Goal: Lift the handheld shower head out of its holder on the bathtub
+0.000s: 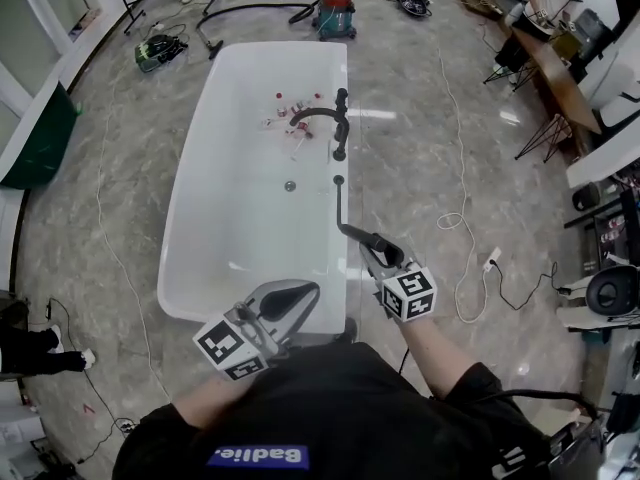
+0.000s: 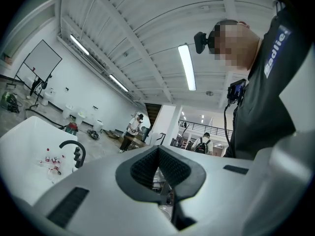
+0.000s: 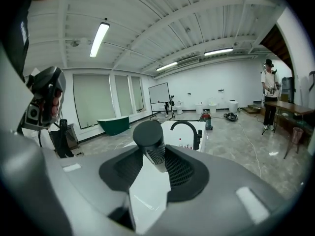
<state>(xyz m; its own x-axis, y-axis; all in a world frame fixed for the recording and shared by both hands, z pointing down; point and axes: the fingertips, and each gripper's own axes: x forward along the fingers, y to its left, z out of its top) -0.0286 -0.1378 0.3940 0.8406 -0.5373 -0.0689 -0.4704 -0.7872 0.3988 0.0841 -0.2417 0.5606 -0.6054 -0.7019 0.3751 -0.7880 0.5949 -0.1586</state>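
The bathtub (image 1: 190,268) ran away from the person, with the faucet (image 1: 322,118) on its right rim and small bottles (image 1: 285,118) inside, just left of the faucet. A vacuum cleaner (image 1: 334,14) stood on the floor beyond its far end. The shower head (image 1: 358,234) sat between the jaws of the right gripper (image 1: 372,251), beside the near right rim. The left gripper (image 1: 295,296) was at the near end.

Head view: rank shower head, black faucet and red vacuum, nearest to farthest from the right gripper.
1. Shower head, between the right gripper's jaws.
2. Black faucet, on the tub's right rim.
3. Red vacuum, beyond the tub's far end.
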